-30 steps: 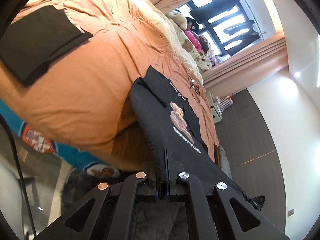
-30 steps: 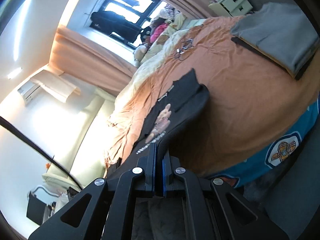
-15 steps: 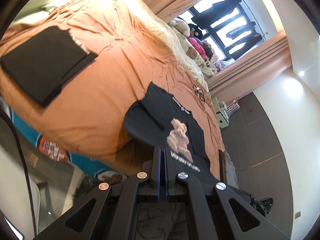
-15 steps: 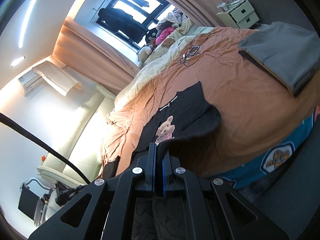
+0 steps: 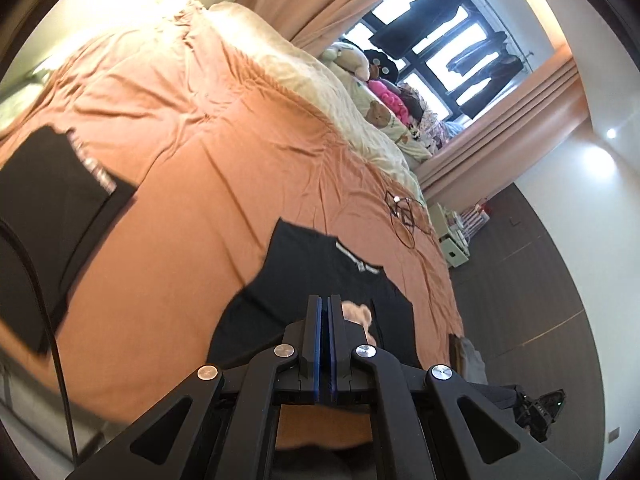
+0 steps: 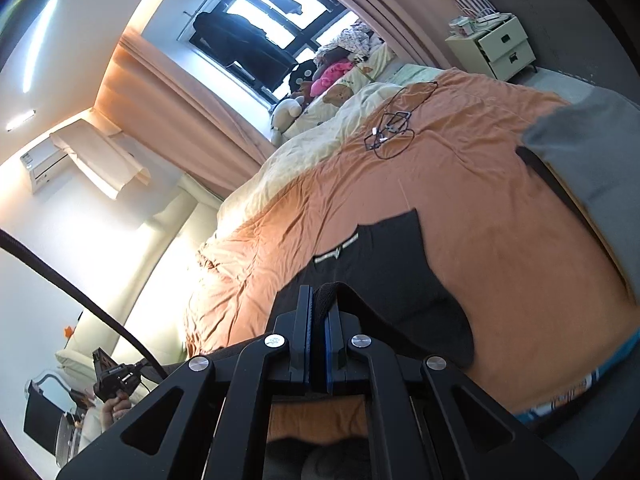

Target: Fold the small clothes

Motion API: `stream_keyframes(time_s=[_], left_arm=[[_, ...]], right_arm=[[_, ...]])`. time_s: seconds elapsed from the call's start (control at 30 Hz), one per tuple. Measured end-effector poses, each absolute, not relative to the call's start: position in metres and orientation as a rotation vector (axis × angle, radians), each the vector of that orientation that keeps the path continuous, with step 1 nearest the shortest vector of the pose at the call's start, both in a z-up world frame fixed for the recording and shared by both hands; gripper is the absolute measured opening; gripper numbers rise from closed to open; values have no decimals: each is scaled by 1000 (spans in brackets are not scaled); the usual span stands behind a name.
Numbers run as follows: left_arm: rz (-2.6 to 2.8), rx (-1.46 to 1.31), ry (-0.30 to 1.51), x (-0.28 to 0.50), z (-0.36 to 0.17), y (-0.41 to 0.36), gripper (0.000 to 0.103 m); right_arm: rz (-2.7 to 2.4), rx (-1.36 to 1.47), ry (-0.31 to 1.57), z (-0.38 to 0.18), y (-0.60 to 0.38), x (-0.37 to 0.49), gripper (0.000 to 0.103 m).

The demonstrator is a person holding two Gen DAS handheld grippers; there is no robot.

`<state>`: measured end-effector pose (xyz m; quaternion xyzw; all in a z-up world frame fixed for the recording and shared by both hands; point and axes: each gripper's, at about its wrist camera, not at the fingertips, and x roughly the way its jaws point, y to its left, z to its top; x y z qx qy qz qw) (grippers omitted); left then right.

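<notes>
Both grippers pinch the black shirt (image 5: 320,276): left gripper (image 5: 325,304) and right gripper (image 6: 318,300) each clamp its hem, the rest lying on the orange bed (image 5: 208,168)

A home bedroom: big bed (image 5: 224,168) under an orange duvet, plush toys (image 5: 352,62) at the curtained window (image 6: 264,36), a white bedside drawer unit (image 6: 500,46).

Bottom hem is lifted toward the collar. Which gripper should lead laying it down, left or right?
Neither clearly; lean right. The right gripper visibly pinches a fold of the black T-shirt, with the collar just ahead. The left gripper is shut too, but its hold on the shirt is less clear.
</notes>
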<state>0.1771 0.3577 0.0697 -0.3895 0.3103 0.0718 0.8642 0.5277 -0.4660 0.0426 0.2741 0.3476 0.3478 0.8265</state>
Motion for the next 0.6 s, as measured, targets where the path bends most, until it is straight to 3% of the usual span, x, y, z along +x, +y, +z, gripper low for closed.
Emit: stream_keyframes(time_s=[0.2,0.6], left_arm=[[181,-771,690,259,62,378,2],[287,-752,828,393,-27,424,2]], right_arm=[[700,558,769,36,-429,587,1],[601,522,918,-15,-332,708,1]])
